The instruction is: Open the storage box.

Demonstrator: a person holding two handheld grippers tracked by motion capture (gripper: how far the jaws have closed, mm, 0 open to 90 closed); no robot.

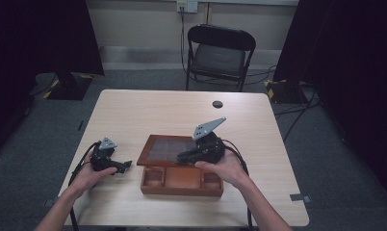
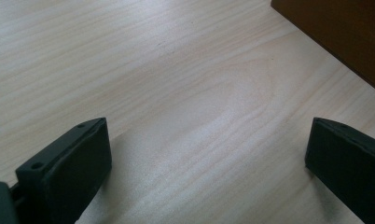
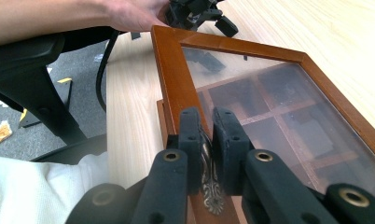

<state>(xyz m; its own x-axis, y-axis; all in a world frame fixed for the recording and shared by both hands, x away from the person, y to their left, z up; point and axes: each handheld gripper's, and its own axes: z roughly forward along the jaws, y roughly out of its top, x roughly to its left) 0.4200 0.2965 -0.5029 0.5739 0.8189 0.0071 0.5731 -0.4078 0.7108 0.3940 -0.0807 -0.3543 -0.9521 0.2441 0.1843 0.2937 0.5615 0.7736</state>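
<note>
Reddish-brown wood frames the hinged glass-paned lid of a shallow compartmented wooden box, which sits near the front middle of the pale wood-grain worktop. The lid is lifted at its front edge, showing the three front compartments in the high view; dark dividers show through the glass. The right hand-held gripper lies low over the lid, pointing leftward, its jaws clamped almost together on a small ornate brass tab on the lid's front rail; the right hand cups it from behind. The left hand-held gripper rests by the box's left side, its jaws spread wide over bare worktop, gripping nothing. The right gripper view reveals the brass tab, too small to make out in the high view.
</note>
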